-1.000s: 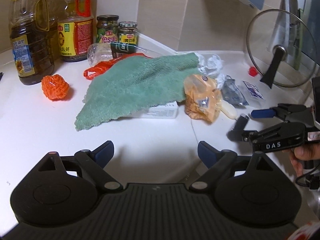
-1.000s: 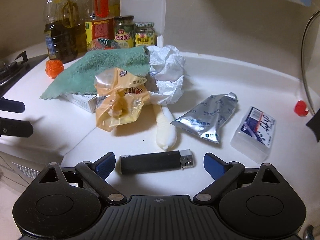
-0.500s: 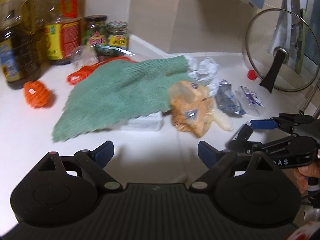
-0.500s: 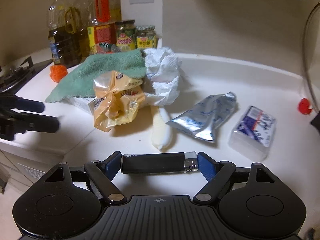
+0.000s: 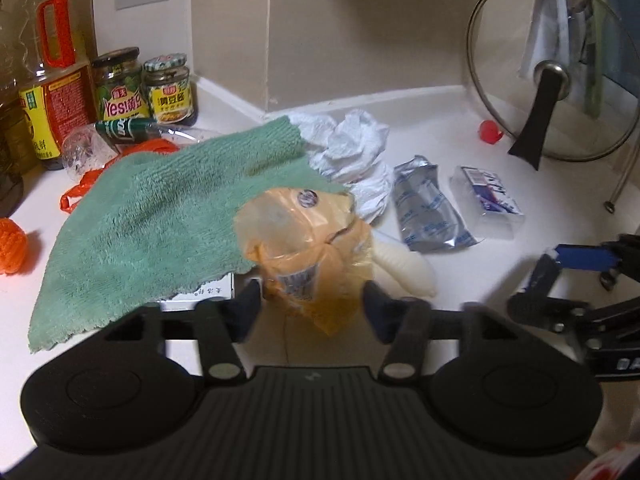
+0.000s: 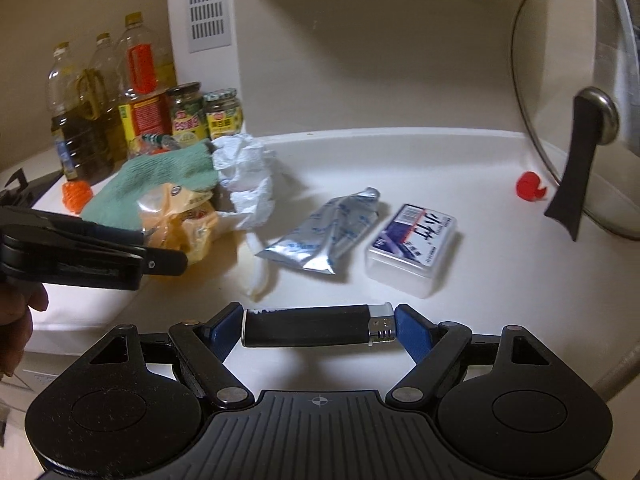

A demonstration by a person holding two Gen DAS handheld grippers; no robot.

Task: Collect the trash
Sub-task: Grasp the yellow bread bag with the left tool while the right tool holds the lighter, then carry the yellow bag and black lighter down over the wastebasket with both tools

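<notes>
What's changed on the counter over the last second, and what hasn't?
The left gripper moved in on the orange bag, and its jaws have just been closing around it. The right gripper clamped the black lighter end to end and raised it off the counter. The green towel, crumpled tissue and silver pouch stayed put.

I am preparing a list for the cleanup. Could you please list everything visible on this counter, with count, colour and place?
wrapper: one, yellow, between left gripper's fingers
lighter: one, black, held endwise
towel: one, green, left
tissue: one, white, behind wrapper
pouch: one, silver, centre
box: one, clear, beside pouch
cap: one, red, near lid
lid: one, glass, right
jars: two, back left
bottles: several, back left
left gripper: closing on wrapper
right gripper: gripping lighter
</notes>
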